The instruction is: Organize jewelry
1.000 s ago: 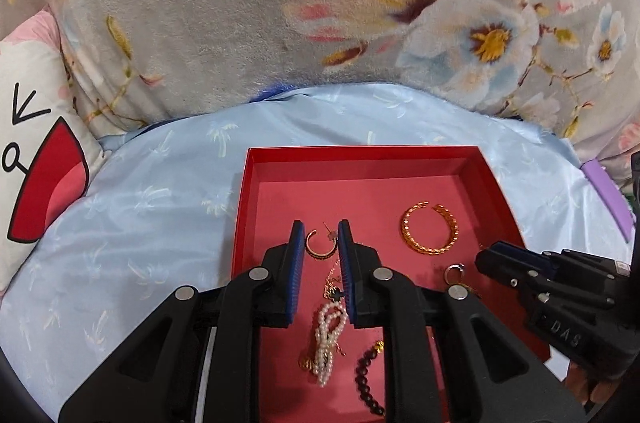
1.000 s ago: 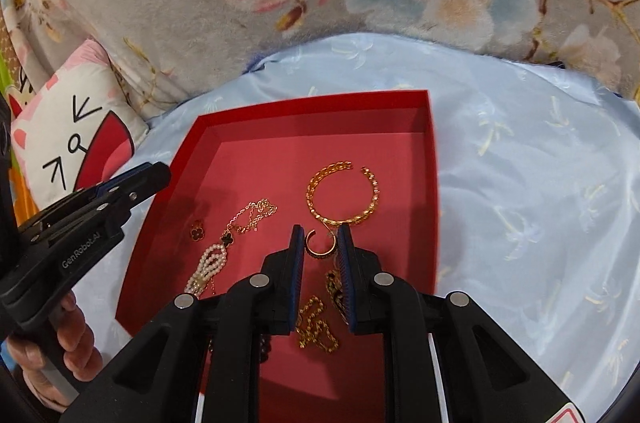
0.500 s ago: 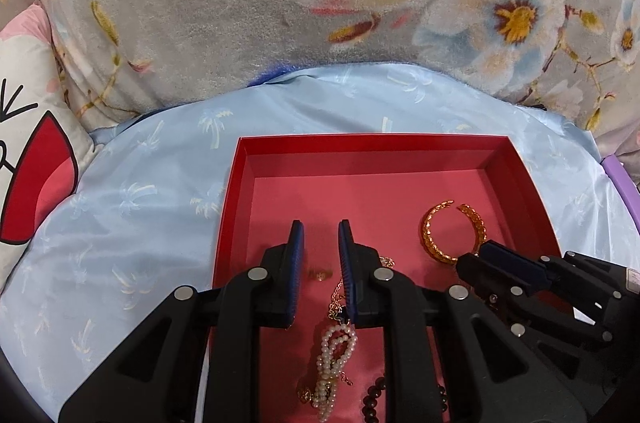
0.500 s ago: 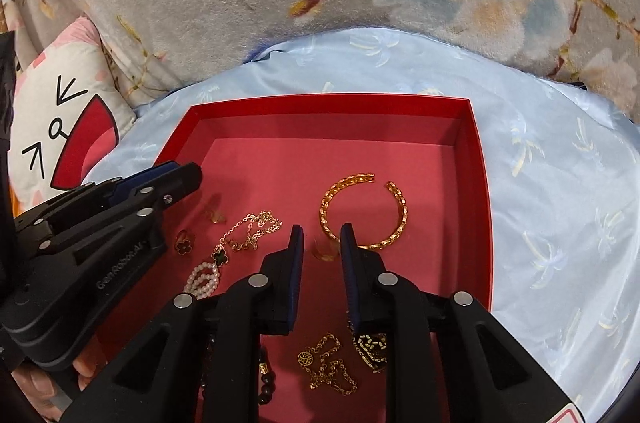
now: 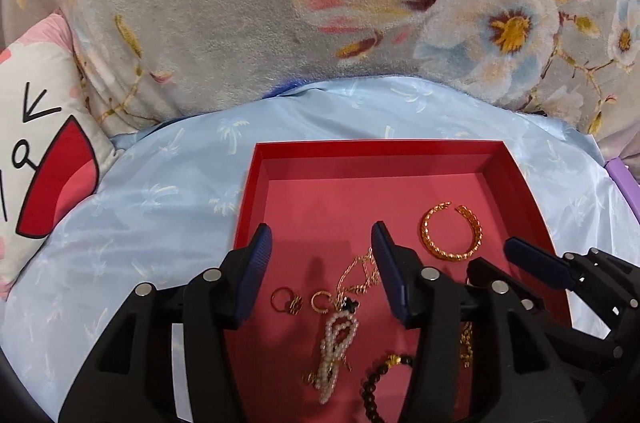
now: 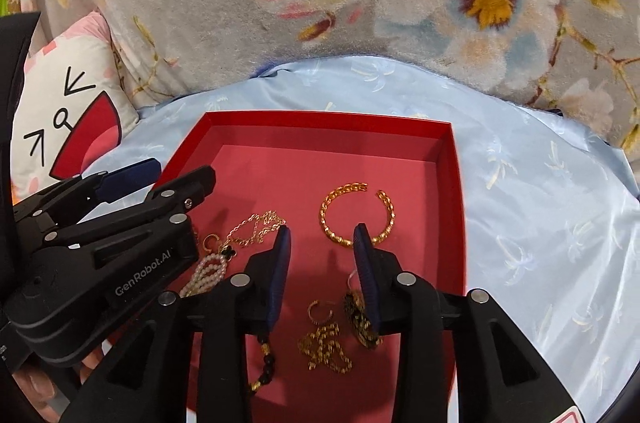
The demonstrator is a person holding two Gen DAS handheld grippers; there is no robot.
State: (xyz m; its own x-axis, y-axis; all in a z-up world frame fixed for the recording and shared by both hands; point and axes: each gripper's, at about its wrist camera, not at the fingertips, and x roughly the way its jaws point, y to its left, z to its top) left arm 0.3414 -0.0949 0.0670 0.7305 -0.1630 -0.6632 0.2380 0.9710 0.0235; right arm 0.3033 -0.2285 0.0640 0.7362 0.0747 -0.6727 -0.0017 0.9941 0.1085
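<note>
A red tray (image 5: 256,183) (image 6: 458,183) lies on a light blue cloth and holds the jewelry. A gold open bangle (image 5: 450,232) (image 6: 356,214) lies at its right. Small gold rings (image 5: 286,300), a gold chain (image 5: 360,273) (image 6: 256,227), a pearl strand (image 5: 336,343) (image 6: 208,271) and a black bead strand (image 5: 374,387) lie nearer me. My left gripper (image 5: 318,243) is open and empty above the rings and chain. My right gripper (image 6: 320,243) is open and empty above a small ring (image 6: 318,311) and a gold chain heap (image 6: 326,347).
A grey floral blanket (image 5: 280,3) rises behind the blue cloth (image 5: 160,203). A white and red cartoon pillow (image 5: 36,151) lies at the left. A purple object (image 5: 624,179) sits at the right edge.
Both grippers have opened; the small gold rings they held now lie in the tray. Both have drawn back toward me a little.
</note>
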